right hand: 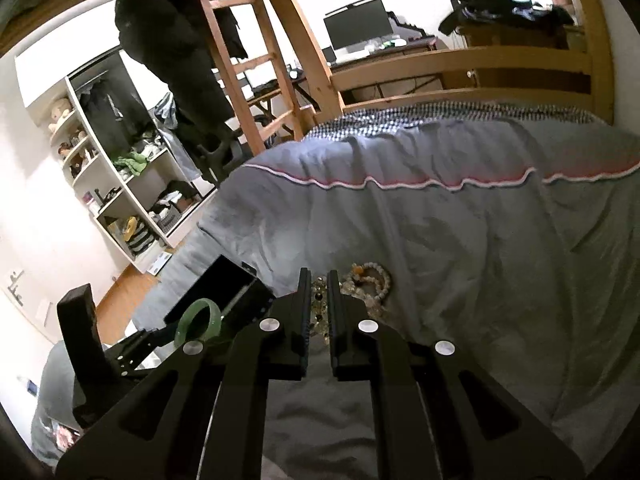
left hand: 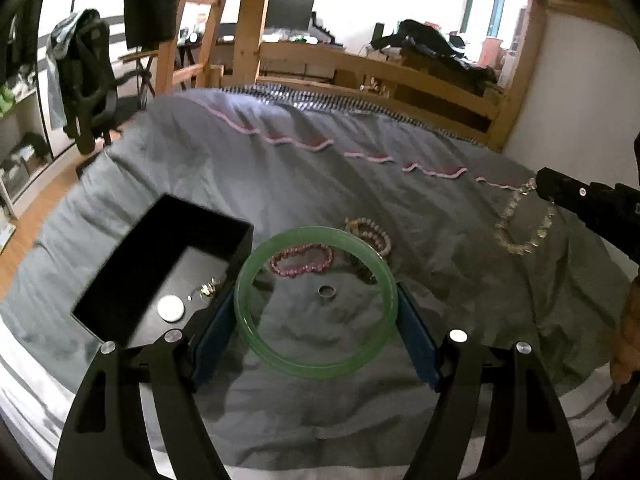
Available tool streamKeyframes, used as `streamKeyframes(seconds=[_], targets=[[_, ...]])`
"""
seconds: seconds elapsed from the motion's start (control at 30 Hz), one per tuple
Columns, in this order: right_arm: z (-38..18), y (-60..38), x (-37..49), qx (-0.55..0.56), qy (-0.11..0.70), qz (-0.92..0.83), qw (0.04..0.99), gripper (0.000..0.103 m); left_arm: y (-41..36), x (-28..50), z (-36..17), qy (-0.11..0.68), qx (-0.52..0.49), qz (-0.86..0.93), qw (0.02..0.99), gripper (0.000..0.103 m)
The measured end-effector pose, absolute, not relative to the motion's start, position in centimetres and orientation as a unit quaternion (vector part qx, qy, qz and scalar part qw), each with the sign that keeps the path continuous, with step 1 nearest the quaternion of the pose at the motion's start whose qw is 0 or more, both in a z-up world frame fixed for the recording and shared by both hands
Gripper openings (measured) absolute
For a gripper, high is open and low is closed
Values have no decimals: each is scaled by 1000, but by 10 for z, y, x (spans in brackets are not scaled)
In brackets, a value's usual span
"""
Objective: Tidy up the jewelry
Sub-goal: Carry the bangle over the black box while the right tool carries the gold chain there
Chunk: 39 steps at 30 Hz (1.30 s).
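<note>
Two things sit in my hands over the wide grey quilted bed cover (left hand: 360, 168), the largest surface here, with its wooden bed rail (left hand: 360, 64) at the far side and a cluttered room beyond. On the cover to my left lies the open black rectangular box (left hand: 160, 264), a white round disc (left hand: 171, 308) and some small pale pieces on its floor. My left fingers (left hand: 318, 320) stand wide, pressed against the outside of a translucent green jade-like bangle (left hand: 316, 302), held almost flat with the cover visible through its hole; the box is just beside it to the left, so I judge a short sideways carry comes next. My right fingers (right hand: 319, 280) are pinched nearly together on a pale beaded chain (left hand: 520, 224) that hangs from their tips, farther from the box. Loose below lie a pink bead bracelet (left hand: 302, 260), a cream bead bracelet (left hand: 370, 232) and a small metal ring (left hand: 326, 291).
</note>
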State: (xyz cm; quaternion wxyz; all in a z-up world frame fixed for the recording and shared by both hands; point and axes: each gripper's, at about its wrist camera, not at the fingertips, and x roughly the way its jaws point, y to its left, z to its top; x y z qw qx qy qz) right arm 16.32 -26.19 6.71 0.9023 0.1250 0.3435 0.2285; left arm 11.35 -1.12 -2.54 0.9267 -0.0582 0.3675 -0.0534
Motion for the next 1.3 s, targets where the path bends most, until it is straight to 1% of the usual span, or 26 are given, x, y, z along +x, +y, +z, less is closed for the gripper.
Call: streamKeyframes(seconds=[0.2, 0.5, 0.77, 1.3], targets=[[88, -258, 149, 126, 328, 240, 905, 8, -10, 101, -10, 363, -46, -54, 929, 74], [101, -236, 142, 115, 321, 253, 905, 8, 6, 93, 4, 360, -49, -24, 931, 74], [109, -196, 150, 97, 319, 278, 901, 8, 34, 93, 13, 354, -62, 8, 933, 74], [107, -106, 168, 64, 333, 326, 883, 8, 89, 94, 12, 356, -92, 64, 928, 74]])
